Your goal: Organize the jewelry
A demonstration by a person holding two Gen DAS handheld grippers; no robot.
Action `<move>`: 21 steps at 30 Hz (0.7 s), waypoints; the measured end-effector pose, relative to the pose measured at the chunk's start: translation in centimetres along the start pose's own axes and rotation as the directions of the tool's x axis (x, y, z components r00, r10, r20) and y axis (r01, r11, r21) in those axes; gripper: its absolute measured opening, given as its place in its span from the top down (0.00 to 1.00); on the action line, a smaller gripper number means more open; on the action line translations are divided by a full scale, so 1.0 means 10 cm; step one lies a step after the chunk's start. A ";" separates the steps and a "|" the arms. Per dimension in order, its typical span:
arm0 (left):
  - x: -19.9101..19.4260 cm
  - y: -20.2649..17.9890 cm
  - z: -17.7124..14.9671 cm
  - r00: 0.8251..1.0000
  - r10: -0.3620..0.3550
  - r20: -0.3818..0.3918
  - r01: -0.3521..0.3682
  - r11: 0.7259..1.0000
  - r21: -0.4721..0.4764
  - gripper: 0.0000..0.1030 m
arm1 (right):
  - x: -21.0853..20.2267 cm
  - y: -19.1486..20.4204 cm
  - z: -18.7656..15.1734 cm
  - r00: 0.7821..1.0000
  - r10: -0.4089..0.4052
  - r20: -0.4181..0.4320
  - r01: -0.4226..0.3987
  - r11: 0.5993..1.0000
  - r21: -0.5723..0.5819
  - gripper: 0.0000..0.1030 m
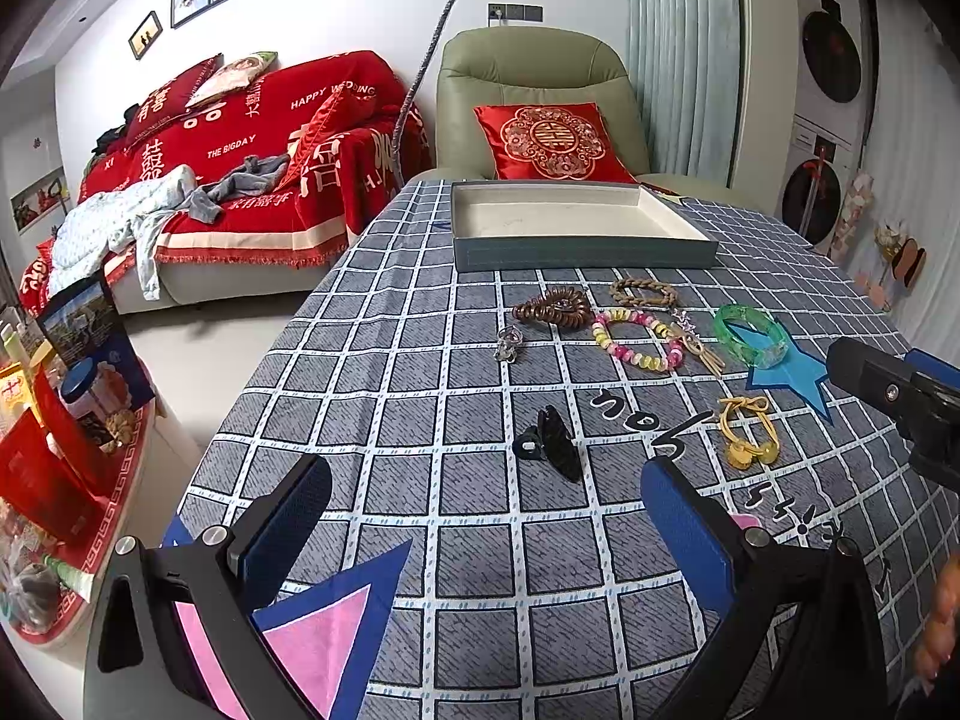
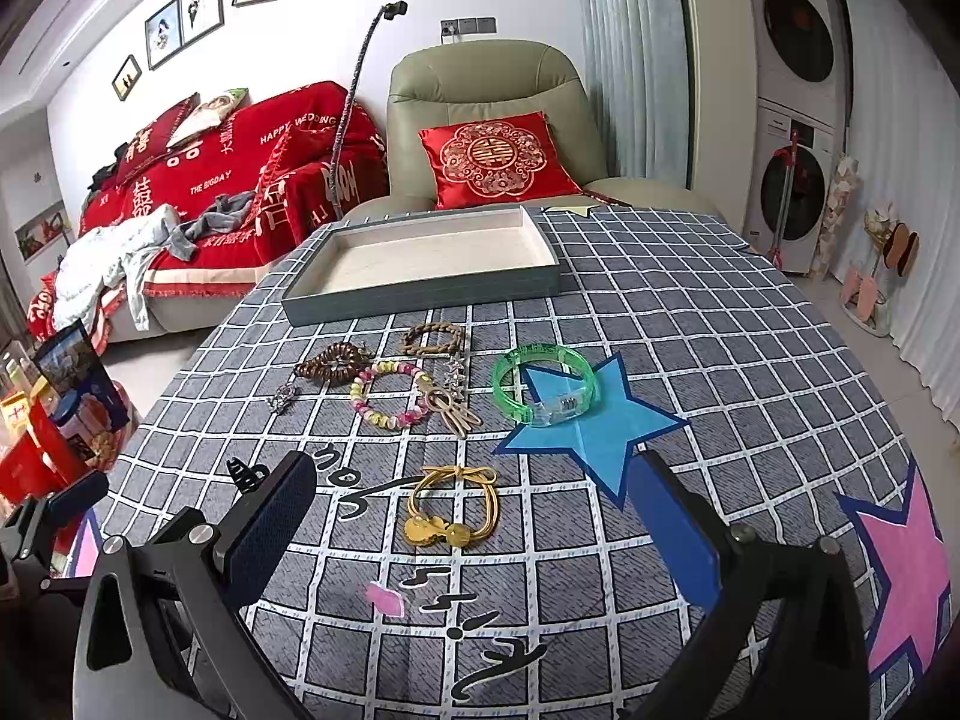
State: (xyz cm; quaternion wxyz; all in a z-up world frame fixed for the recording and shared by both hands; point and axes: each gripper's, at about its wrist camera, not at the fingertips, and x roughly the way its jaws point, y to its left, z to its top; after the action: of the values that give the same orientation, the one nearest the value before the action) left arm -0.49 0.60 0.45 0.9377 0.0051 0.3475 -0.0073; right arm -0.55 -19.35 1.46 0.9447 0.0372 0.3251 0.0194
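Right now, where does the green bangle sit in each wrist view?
Left wrist: green bangle lies right of centre, on the blue star's upper tip.
Right wrist: green bangle lies just right of centre, over the blue star.
Shared landmark: the tray beyond it.

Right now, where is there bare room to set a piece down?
The shallow grey tray is bare inside. Checked cloth is free right of the green plastic bangle and near the open right fingers. Crowded: the bracelet cluster around the pink-yellow bead bracelet.
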 end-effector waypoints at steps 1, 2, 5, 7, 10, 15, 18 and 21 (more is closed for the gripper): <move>0.00 0.00 0.00 1.000 0.000 0.000 0.000 1.000 0.000 0.00 | 0.00 0.00 0.00 1.000 0.000 0.001 0.000 1.000 0.001 0.00; 0.00 0.00 0.00 1.000 0.001 0.000 -0.001 1.000 0.000 0.00 | -0.01 0.01 0.00 1.000 0.000 0.001 0.000 1.000 0.001 0.00; 0.00 0.00 0.00 1.000 0.000 0.001 0.000 1.000 0.000 0.00 | -0.01 0.01 0.00 1.000 0.000 0.001 0.000 1.000 0.000 0.00; 0.00 0.00 0.00 1.000 0.000 0.001 0.000 1.000 0.001 0.00 | -0.01 0.00 0.00 1.000 0.000 0.001 0.000 1.000 0.001 0.00; 0.00 0.01 0.00 1.000 0.000 0.003 0.000 1.000 0.001 0.00 | -0.01 0.00 0.00 1.000 0.001 0.001 -0.001 1.000 0.001 0.00; -0.01 0.01 0.00 1.000 0.001 0.004 -0.001 1.000 -0.001 0.00 | -0.01 0.01 0.00 1.000 0.001 0.002 -0.001 1.000 0.000 0.00; -0.02 0.01 0.00 1.000 0.001 0.004 -0.001 1.000 -0.002 0.00 | -0.01 0.01 0.00 1.000 0.001 0.001 -0.001 1.000 0.001 0.00; -0.02 0.01 0.00 1.000 0.001 0.005 -0.001 1.000 -0.002 0.00 | -0.01 0.01 0.00 1.000 0.000 0.001 0.000 1.000 -0.001 0.00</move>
State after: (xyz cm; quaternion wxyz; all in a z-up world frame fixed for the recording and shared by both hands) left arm -0.60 0.74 0.57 0.9384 0.0045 0.3453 -0.0063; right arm -0.66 -19.28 1.51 0.9450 0.0371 0.3244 0.0197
